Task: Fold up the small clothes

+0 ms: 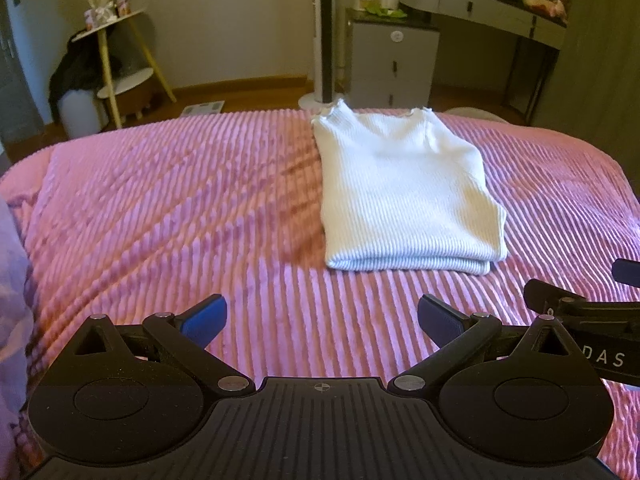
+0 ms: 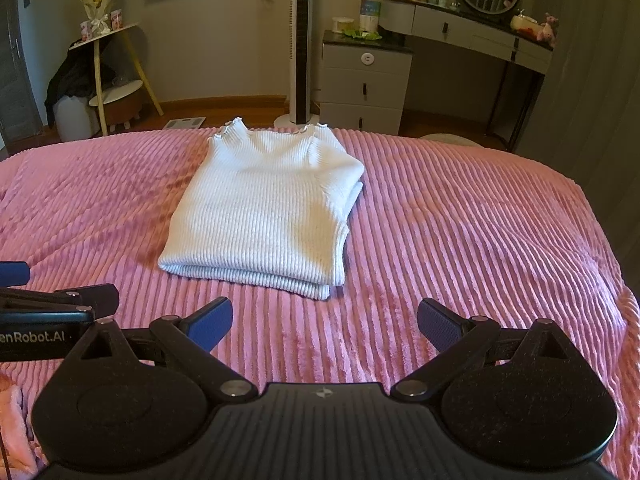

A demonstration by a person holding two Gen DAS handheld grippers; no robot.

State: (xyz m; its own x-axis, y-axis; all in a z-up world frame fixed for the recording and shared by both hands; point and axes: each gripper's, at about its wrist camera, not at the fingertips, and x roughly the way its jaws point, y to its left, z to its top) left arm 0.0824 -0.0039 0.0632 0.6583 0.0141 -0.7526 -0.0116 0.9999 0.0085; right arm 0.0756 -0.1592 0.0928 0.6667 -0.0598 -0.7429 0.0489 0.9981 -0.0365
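Note:
A white ribbed knit sweater (image 1: pixel 404 192) lies folded into a neat rectangle on the pink ribbed blanket (image 1: pixel 168 208), its collar toward the far edge of the bed. It also shows in the right wrist view (image 2: pixel 264 208). My left gripper (image 1: pixel 322 318) is open and empty, hovering over the blanket short of the sweater's near fold. My right gripper (image 2: pixel 325 322) is open and empty too, just short of the sweater's near right corner. Each gripper shows at the edge of the other's view.
The pink blanket (image 2: pixel 480 232) covers the whole bed. Beyond the far edge stand a tower fan (image 2: pixel 302 40), a grey drawer unit (image 2: pixel 366 80), a vanity desk (image 2: pixel 472 36) and a small shelf stand (image 2: pixel 116 64). Purple patterned fabric (image 1: pixel 12 280) lies at the left.

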